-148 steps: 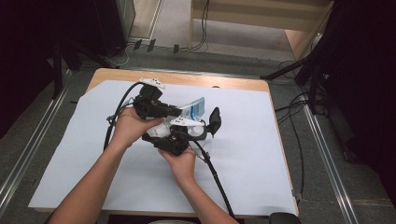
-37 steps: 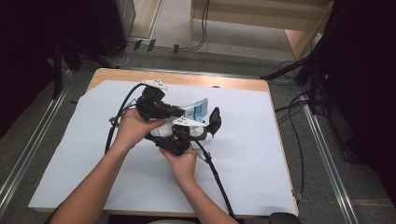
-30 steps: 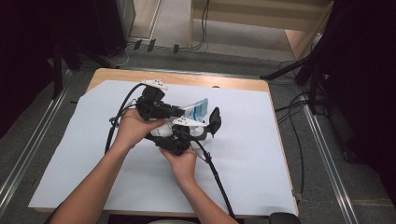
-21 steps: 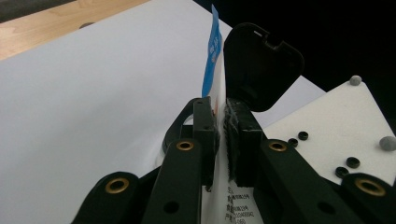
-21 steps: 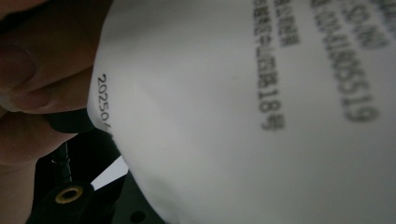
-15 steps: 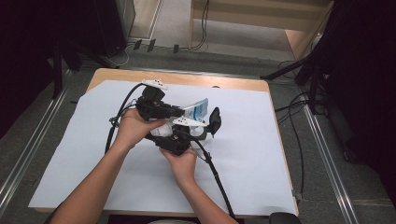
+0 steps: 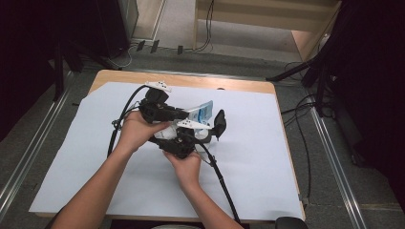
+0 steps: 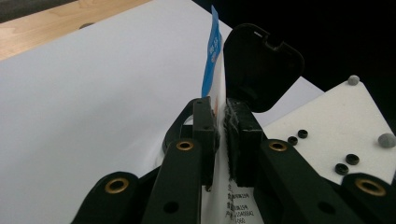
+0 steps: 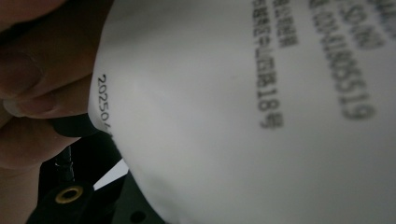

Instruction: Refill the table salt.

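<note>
**Packet pinched flat between two hand-held grippers, mid-tabletop**

Held above the middle of the tabletop (image 7: 267, 157). Left hand-held gripper (image 8: 221, 122) clamped on the packet (image 8: 211, 60), blue end running out toward 2 o'clock. Right hand-held gripper (image 7: 210, 135) just beside at 5 o'clock, nearer the white printed end; grip there impossible to tell.

The surface (image 7: 248, 157) is seen whole from a high camera looking forward and down, at some distance. From the left claw (image 8: 223, 126), a close view is taken along its jaws toward the pouch (image 8: 212, 60), which is shared with the high view. The right claw's camera is pressed almost against the pouch's printed face.
</note>
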